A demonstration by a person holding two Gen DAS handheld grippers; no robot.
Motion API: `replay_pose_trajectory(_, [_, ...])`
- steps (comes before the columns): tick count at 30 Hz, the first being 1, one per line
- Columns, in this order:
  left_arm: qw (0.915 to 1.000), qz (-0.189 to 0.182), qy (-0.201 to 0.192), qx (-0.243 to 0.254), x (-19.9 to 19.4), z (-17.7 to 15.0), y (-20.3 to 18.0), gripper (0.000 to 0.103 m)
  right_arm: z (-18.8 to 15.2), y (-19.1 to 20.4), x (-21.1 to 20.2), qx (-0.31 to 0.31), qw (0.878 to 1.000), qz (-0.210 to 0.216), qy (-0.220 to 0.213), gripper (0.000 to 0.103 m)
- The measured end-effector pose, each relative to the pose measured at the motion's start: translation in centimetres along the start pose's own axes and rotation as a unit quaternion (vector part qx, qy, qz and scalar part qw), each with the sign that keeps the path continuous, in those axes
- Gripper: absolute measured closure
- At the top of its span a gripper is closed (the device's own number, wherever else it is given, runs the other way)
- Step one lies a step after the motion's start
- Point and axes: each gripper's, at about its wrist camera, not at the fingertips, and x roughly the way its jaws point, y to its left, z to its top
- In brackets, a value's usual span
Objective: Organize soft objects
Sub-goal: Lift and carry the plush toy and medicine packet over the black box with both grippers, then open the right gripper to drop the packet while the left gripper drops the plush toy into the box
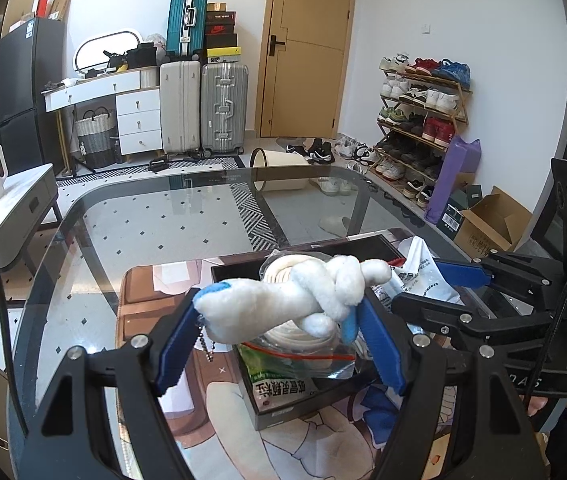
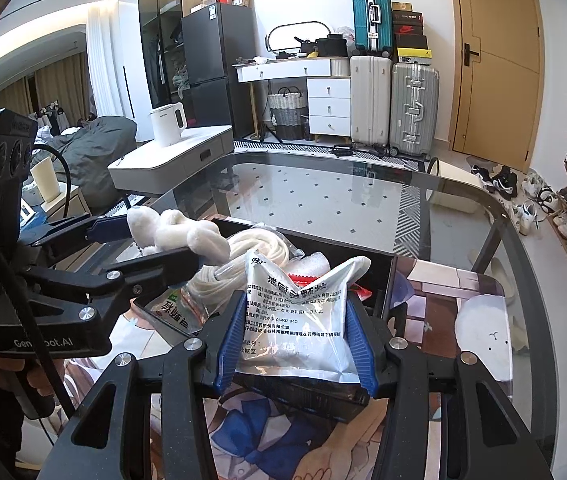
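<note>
My left gripper (image 1: 275, 312) is shut on a white plush toy (image 1: 283, 296) with a bead chain, held above a black box (image 1: 283, 408). The toy also shows in the right wrist view (image 2: 179, 232). My right gripper (image 2: 295, 320) is shut on a white printed soft pouch (image 2: 295, 316), held over the same black box (image 2: 383, 276). The box holds a zip bag of coiled white cord (image 2: 243, 256), a green-and-white packet (image 2: 171, 312) and a red-trimmed item. In the left wrist view the right gripper (image 1: 435, 280) and its pouch (image 1: 423, 268) are at the right.
The box sits on an illustrated mat (image 2: 443, 292) on a glass table (image 2: 323, 200). A round white plush (image 2: 483, 324) lies on the mat to the right. A shoe rack (image 1: 423, 112), cardboard box (image 1: 487, 224), suitcases and a side table with kettle (image 2: 167, 124) surround the table.
</note>
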Motion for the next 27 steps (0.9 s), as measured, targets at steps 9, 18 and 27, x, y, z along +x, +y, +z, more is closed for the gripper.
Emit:
replay_pose_trajectory(9, [0.9999, -0.002, 0.011, -0.002, 1.1, 0.0, -0.1, 0.027, 0.0, -0.5, 1.4, 0.002, 1.000, -0.001, 0.007, 0.055])
replay_pose_trajectory(18, [0.9997, -0.006, 0.021, 0.005, 2.3, -0.3, -0.6, 0.027, -0.3, -0.8, 2.9, -0.001, 1.000, -0.006, 0.014, 0.055])
replay_pose_trajectory(27, [0.9996, -0.001, 0.022, 0.016, 2.7, -0.3, -0.4, 0.027, -0.3, -0.9, 3.9, -0.017, 1.000, -0.013, 0.016, 0.055])
